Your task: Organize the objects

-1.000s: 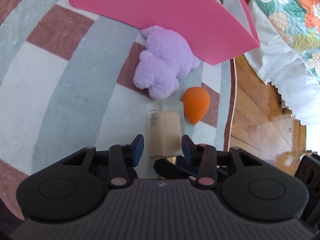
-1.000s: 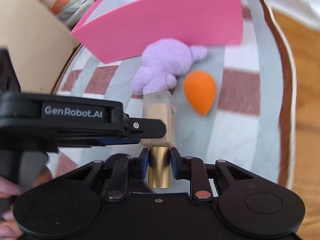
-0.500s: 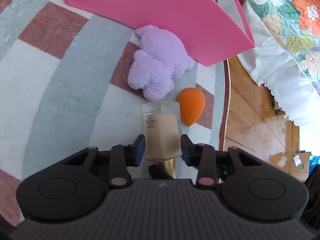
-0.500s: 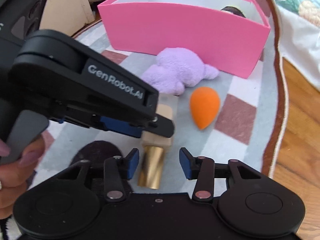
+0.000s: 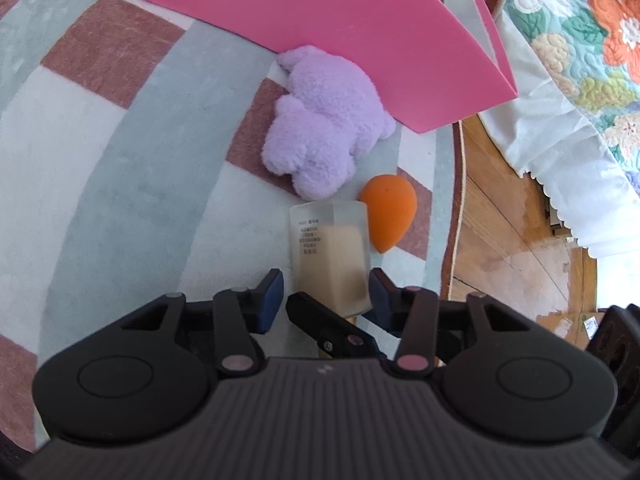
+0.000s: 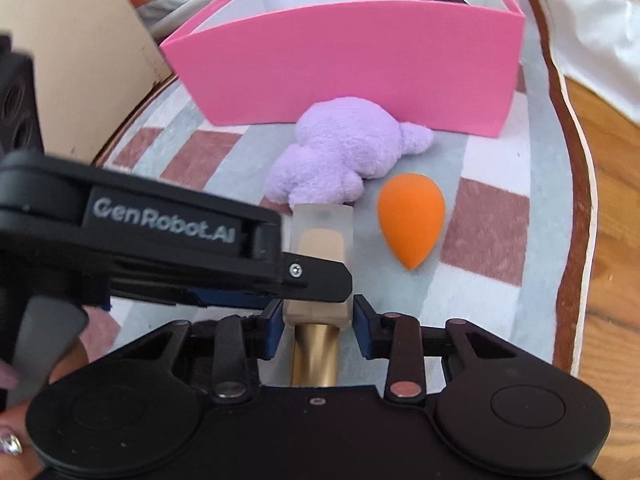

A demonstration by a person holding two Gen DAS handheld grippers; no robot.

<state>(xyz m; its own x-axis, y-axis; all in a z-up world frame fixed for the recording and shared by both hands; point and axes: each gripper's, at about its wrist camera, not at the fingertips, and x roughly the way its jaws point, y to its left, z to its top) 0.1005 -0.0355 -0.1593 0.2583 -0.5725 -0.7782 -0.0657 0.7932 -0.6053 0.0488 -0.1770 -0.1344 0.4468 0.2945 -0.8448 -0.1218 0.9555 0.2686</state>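
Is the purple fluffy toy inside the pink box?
No, the purple fluffy toy lies on the rug in front of the pink box, outside its wall.

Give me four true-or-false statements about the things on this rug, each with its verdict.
1. The orange sponge lies on the rug, outside the pink box. True.
2. The purple plush toy sits inside the pink box. False: it lies on the rug, right up against the box's front wall.
3. The bottle has a gold cap. True.
4. In the right wrist view, the sponge lies left of the bottle. False: it lies to the bottle's right.
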